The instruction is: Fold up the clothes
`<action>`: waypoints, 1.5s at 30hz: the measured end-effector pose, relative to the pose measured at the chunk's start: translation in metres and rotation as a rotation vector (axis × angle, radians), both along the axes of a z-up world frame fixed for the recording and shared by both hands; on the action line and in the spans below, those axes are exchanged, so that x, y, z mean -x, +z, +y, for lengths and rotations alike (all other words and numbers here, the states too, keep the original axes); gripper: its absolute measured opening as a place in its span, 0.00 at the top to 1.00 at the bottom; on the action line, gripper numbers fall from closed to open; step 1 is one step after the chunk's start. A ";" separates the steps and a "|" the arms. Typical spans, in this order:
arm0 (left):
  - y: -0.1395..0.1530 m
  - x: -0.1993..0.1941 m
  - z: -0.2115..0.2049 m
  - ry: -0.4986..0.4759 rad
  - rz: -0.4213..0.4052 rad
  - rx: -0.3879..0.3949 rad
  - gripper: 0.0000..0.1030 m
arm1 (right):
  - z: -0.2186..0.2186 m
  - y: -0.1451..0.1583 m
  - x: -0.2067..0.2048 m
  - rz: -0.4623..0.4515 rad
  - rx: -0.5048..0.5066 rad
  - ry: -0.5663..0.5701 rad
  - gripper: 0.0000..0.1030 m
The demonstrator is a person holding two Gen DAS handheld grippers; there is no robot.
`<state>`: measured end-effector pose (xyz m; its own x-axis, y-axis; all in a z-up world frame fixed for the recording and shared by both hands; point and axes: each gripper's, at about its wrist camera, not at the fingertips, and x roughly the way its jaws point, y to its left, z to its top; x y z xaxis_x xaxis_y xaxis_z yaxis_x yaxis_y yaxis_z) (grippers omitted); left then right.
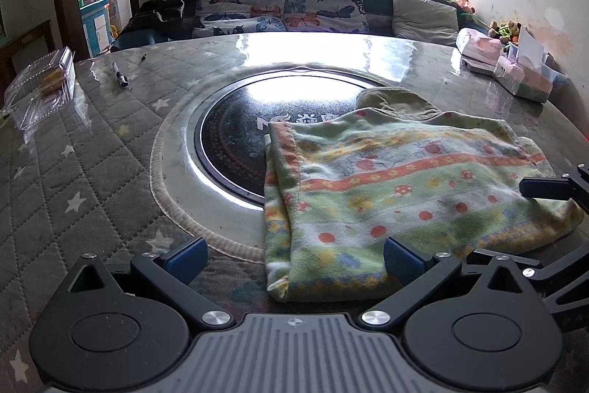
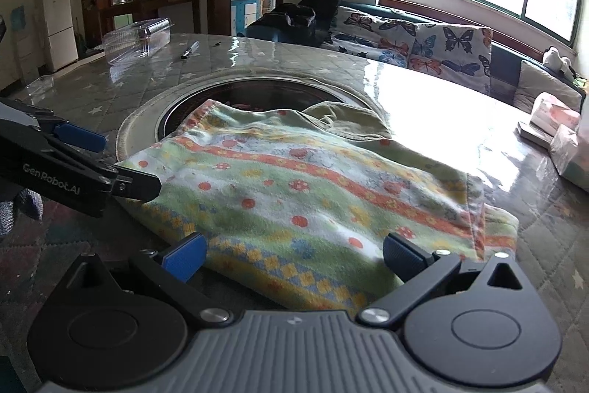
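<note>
A folded green, white and orange patterned garment [image 1: 397, 194] lies flat on the round table, partly over the black cooktop [image 1: 235, 139]. An olive piece [image 1: 397, 102] shows at its far edge. It also shows in the right wrist view [image 2: 313, 194]. My left gripper [image 1: 294, 256] is open and empty at the garment's near left corner; it also appears at the left of the right wrist view [image 2: 114, 164]. My right gripper [image 2: 294, 256] is open and empty at the garment's near edge; one of its fingers [image 1: 541, 188] shows at the right of the left wrist view.
A quilted star-print table cover [image 1: 73, 172] surrounds the cooktop. A clear plastic box [image 1: 40, 87] and a pen [image 1: 119, 74] lie far left. Tissue packs and boxes [image 1: 515, 69] sit far right. A sofa with butterfly cushions [image 1: 294, 6] stands behind the table.
</note>
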<state>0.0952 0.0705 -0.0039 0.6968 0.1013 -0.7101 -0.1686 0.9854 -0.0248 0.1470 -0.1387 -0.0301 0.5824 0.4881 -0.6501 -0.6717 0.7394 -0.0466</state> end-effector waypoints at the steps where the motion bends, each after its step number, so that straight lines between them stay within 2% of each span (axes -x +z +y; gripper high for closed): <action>1: 0.000 0.000 0.000 0.003 0.002 0.002 0.00 | -0.001 0.001 0.002 -0.001 0.000 0.001 0.00; 10: 0.002 0.006 0.002 0.015 0.000 0.010 0.00 | 0.005 0.009 0.022 -0.022 0.007 0.057 0.00; 16: 0.007 0.010 0.019 0.069 -0.020 0.026 0.00 | 0.024 0.013 0.034 -0.045 0.027 0.134 0.01; 23: 0.008 0.013 0.040 0.113 -0.033 0.063 0.00 | 0.054 0.009 0.041 -0.050 0.073 0.232 0.08; 26: 0.009 0.012 0.049 0.136 -0.035 0.087 0.00 | 0.069 0.009 0.046 -0.081 0.102 0.286 0.10; 30: 0.009 0.010 0.062 0.164 -0.032 0.145 0.00 | 0.089 0.010 0.051 -0.108 0.132 0.356 0.16; 33: 0.009 0.008 0.069 0.175 -0.033 0.183 0.00 | 0.104 0.010 0.054 -0.125 0.155 0.403 0.28; 35: 0.009 0.007 0.071 0.176 -0.032 0.204 0.00 | 0.112 0.008 0.053 -0.115 0.166 0.421 0.42; 37: 0.009 0.005 0.074 0.173 -0.031 0.227 0.00 | 0.119 0.006 0.051 -0.099 0.168 0.433 0.48; 38: 0.009 0.005 0.074 0.172 -0.029 0.240 0.00 | 0.120 0.006 0.050 -0.096 0.165 0.436 0.58; 40: 0.009 0.003 0.076 0.168 -0.026 0.266 0.00 | 0.122 0.006 0.050 -0.095 0.164 0.429 0.65; 41: 0.008 0.003 0.076 0.166 -0.024 0.280 0.00 | 0.122 0.006 0.049 -0.095 0.164 0.425 0.73; 45: 0.008 -0.001 0.076 0.163 -0.017 0.338 0.00 | 0.115 0.010 0.041 -0.049 0.110 0.395 0.85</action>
<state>0.0961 0.1469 0.0043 0.7027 -0.0267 -0.7109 -0.3192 0.8813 -0.3486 0.1059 -0.0241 -0.0202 0.3956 0.6097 -0.6869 -0.8980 0.4135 -0.1501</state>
